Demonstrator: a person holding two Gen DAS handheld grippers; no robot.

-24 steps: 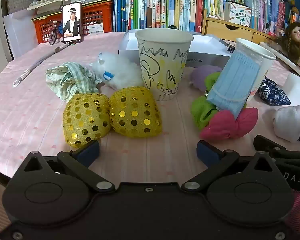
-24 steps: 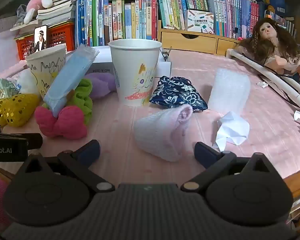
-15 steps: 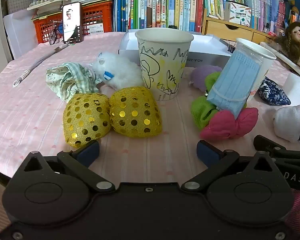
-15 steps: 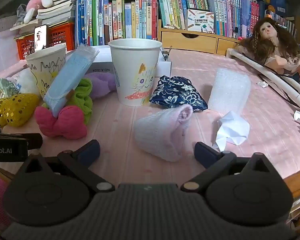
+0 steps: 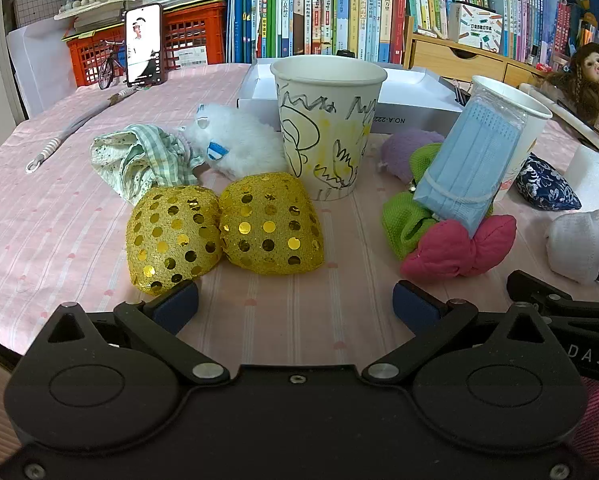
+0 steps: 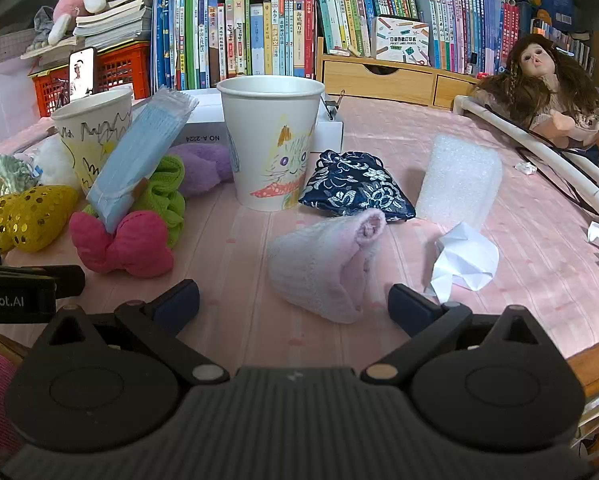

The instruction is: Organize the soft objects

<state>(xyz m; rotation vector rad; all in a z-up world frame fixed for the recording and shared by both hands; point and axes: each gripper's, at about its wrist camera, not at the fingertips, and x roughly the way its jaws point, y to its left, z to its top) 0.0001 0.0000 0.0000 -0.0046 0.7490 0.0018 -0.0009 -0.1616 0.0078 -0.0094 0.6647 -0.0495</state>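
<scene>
The pale pink knitted piece lies on the pink tablecloth, directly ahead of the right gripper and nearest to it, its near end between the 2 spread jaws, untouched. Its long axis runs from near-left to far-right, toward the navy floral pouch. The cat cup stands just beyond. The left gripper, jaws equally wide apart and empty, faces the 2 gold sequined pads, which lie side by side just ahead, left of centre, before the doodle cup. Judged nearest pairing: right takes the knit, left takes the pads.
</scene>
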